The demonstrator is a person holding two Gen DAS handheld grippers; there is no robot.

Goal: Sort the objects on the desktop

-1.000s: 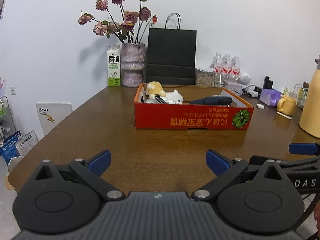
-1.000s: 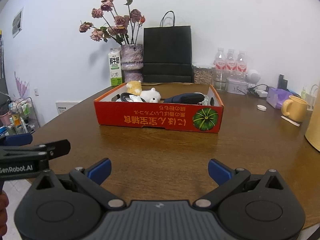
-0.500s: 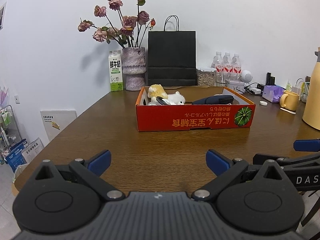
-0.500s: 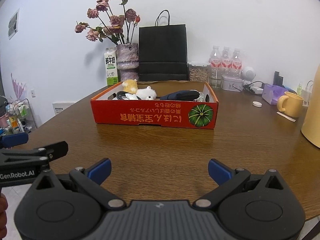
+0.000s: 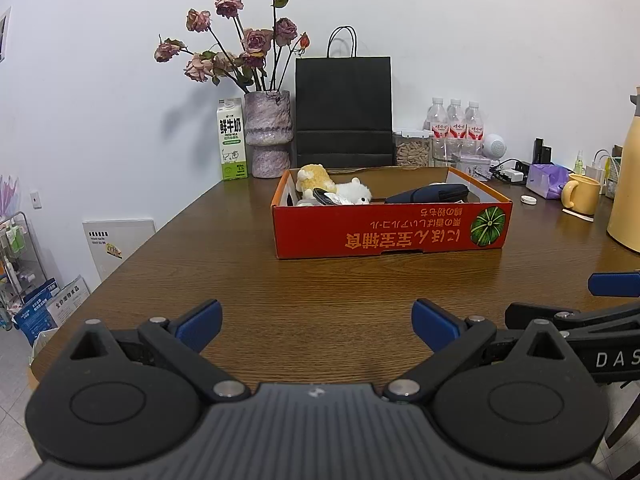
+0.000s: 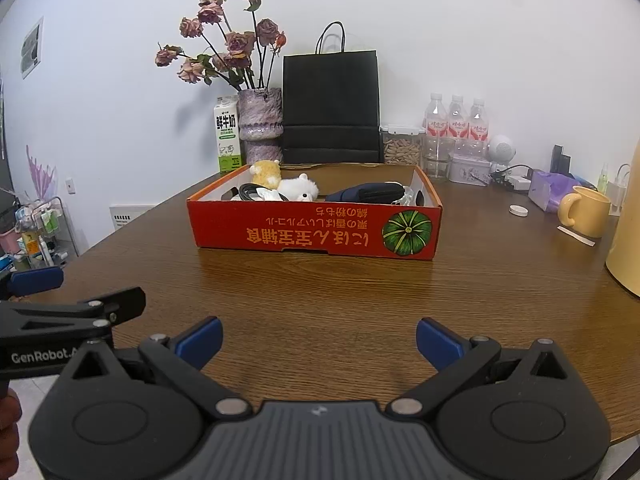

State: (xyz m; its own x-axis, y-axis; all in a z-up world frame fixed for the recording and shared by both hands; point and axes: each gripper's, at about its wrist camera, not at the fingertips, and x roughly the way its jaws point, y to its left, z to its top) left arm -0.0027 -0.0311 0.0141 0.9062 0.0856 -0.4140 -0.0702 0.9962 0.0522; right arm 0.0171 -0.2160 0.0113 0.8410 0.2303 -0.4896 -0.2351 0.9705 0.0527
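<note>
Tools: my left tool [image 5: 316,322] and right tool [image 6: 319,338] both spread wide, nothing held.
Box [image 6: 316,230]: mid-desk [image 6: 360,292], well ahead; plush toys [image 6: 298,188], dark pouch [image 6: 366,192] inside, others probably hidden.
Approach: I'd come high over the rim, then descend.

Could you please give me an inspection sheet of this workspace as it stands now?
Surface: brown wooden table, bare in front of the grippers.
Job's things: red box holds a yellow plush, a white plush, a dark pouch and a black coil.
Clutter: vase, milk carton, black bag, bottles, mug, yellow jug, white cap.
Grippers: left gripper and right gripper both open, holding nothing, short of the box.
Cables: white leads by the far right.
Surroundings: white wall; rack on the floor at left.
</note>
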